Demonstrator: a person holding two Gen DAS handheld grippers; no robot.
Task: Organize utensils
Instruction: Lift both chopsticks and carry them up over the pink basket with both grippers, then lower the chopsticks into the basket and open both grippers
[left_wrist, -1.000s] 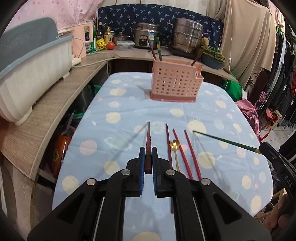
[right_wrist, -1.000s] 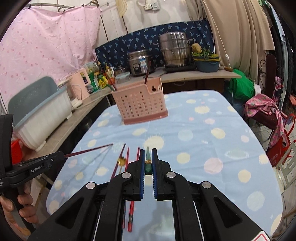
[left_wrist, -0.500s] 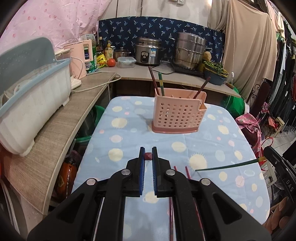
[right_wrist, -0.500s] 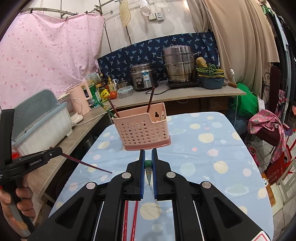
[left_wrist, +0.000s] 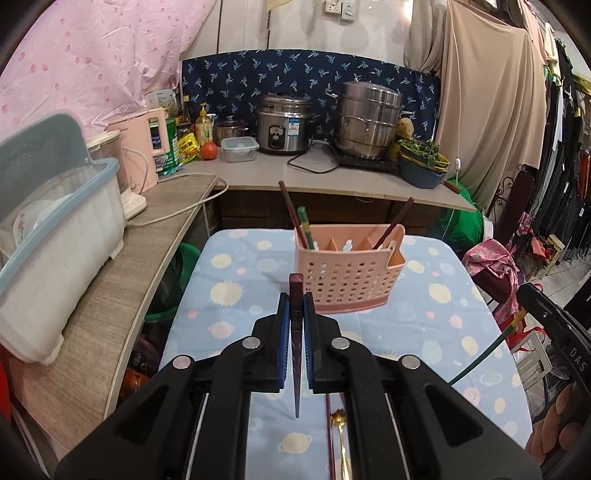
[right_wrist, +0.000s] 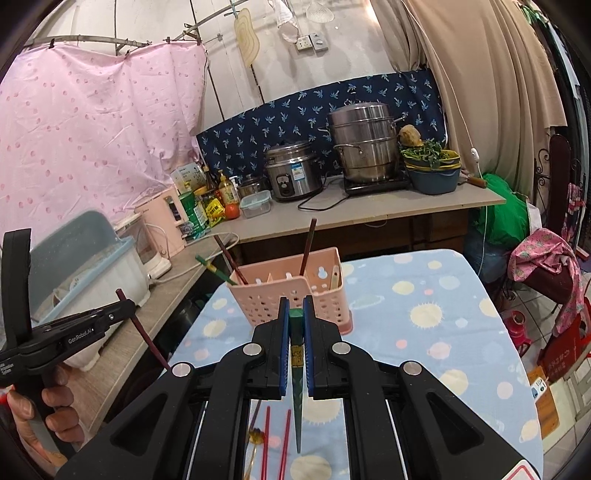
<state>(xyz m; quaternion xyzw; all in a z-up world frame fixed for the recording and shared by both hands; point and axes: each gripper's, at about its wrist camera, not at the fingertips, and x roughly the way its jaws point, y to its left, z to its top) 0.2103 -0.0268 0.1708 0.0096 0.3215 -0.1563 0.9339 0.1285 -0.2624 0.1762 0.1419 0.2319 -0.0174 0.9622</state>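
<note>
My left gripper (left_wrist: 295, 306) is shut on a dark red chopstick (left_wrist: 295, 350) that hangs point down above the table, short of the pink utensil basket (left_wrist: 351, 280). My right gripper (right_wrist: 296, 314) is shut on a green chopstick (right_wrist: 297, 376), also point down, just before the pink utensil basket (right_wrist: 288, 299). The basket holds two dark red chopsticks and a green one. On the cloth below lie two red chopsticks (right_wrist: 275, 439) and a gold spoon (left_wrist: 338, 421). The left gripper (right_wrist: 122, 308) shows at the right wrist view's left edge, and the green chopstick (left_wrist: 484, 354) at the left wrist view's right.
The table wears a blue spotted cloth (left_wrist: 236, 295). A wooden counter (left_wrist: 122, 280) runs along its left with a white dish tub (left_wrist: 62, 240). Behind stand a rice cooker (left_wrist: 282, 123), a steel steamer (left_wrist: 369, 120) and a bowl of greens (right_wrist: 432, 166). Clothes hang at the right.
Both grippers have risen off the cloth with their chopsticks and moved toward the basket. The chopsticks now hang point down, and the basket looks closer and lower in both views.
</note>
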